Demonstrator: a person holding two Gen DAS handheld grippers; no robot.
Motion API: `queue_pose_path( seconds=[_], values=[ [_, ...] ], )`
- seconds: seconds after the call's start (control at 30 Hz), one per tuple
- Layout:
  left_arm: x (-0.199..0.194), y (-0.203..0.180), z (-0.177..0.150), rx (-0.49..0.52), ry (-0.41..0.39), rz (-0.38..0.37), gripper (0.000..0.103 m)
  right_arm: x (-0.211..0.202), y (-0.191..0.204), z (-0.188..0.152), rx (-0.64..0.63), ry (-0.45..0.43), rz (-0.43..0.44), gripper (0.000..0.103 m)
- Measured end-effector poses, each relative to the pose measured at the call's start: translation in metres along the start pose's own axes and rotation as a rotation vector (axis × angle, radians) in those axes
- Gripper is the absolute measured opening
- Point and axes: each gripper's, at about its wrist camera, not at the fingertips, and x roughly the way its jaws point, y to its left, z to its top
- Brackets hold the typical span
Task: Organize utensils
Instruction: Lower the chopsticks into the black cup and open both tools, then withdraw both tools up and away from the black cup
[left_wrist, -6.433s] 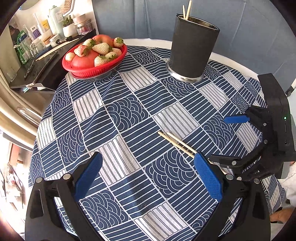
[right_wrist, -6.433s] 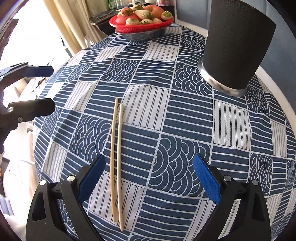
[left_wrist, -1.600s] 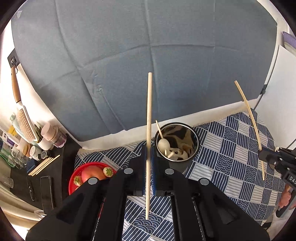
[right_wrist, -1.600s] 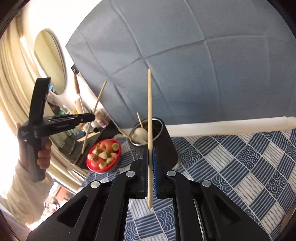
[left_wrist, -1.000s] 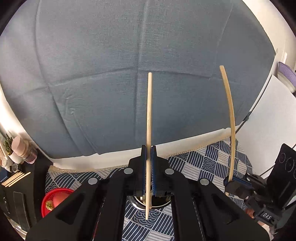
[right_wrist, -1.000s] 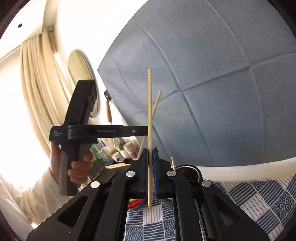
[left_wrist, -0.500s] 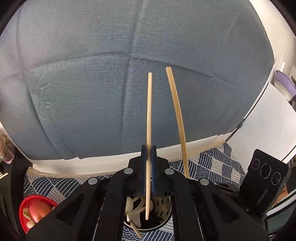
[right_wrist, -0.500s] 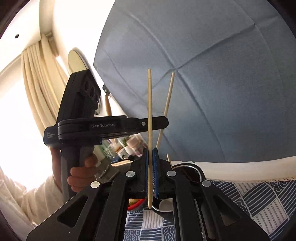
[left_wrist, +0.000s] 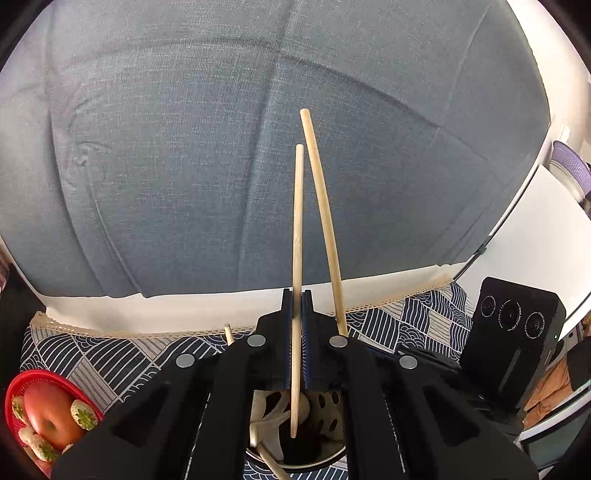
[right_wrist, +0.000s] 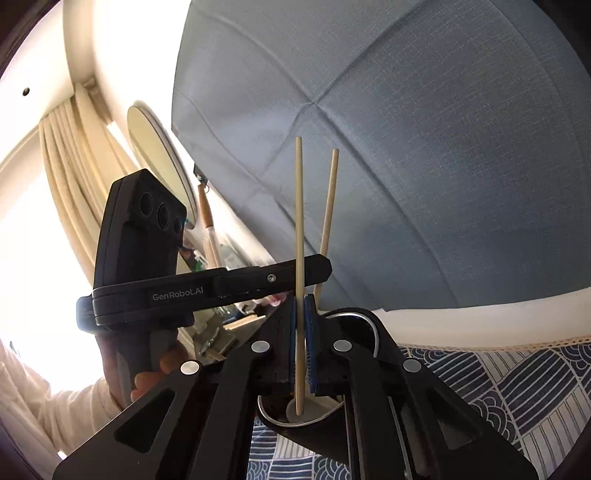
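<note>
Comparing this moment with a second before, I found both chopsticks had dropped from high above the surface (left_wrist: 413, 325) to directly over the holder (left_wrist: 332, 452), and the two hands had drawn close together. My left hand-held gripper (left_wrist: 297, 332) was fully closed on its chopstick (left_wrist: 297, 258), upright, its lower tip dipping inside the holder's mouth among the spoons already there. My right hand-held gripper (right_wrist: 303, 332) was likewise clamped tight on the other chopstick (right_wrist: 299, 258), whose lower end hung at the holder's metal rim (right_wrist: 375, 334). Seen from the left, that second stick leaned just beside the first, the two nearly crossing. I judged the carry finished and the release as the next step; opening both at once risked one stick knocking the other out. The fruit bowl (left_wrist: 22, 387) sat well apart, untouched.
</note>
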Motion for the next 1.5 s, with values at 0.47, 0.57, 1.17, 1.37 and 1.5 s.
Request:
queue_pose_path(
  seconds=[0.47, 0.57, 1.17, 1.37, 1.5],
  values=[
    [-0.04, -0.015, -0.024, 0.112, 0.006, 0.069, 0.005, 0.01, 0.05, -0.01, -0.221, 0.199, -0.281, 0.007],
    [-0.051, -0.019, -0.034, 0.139, 0.007, 0.071, 0.006, 0.01, 0.061, -0.012, -0.267, 0.218, -0.312, 0.007],
    [-0.096, -0.022, -0.059, 0.207, 0.003, 0.154, 0.073, -0.018, 0.109, -0.016, -0.372, 0.246, -0.507, 0.049],
    [-0.109, -0.024, -0.079, 0.19, 0.007, 0.166, 0.094, -0.035, 0.128, -0.022, -0.38, 0.225, -0.602, 0.071],
    [-0.121, -0.023, -0.093, 0.166, 0.015, 0.15, 0.096, -0.045, 0.141, -0.032, -0.399, 0.238, -0.681, 0.075]
  ],
)
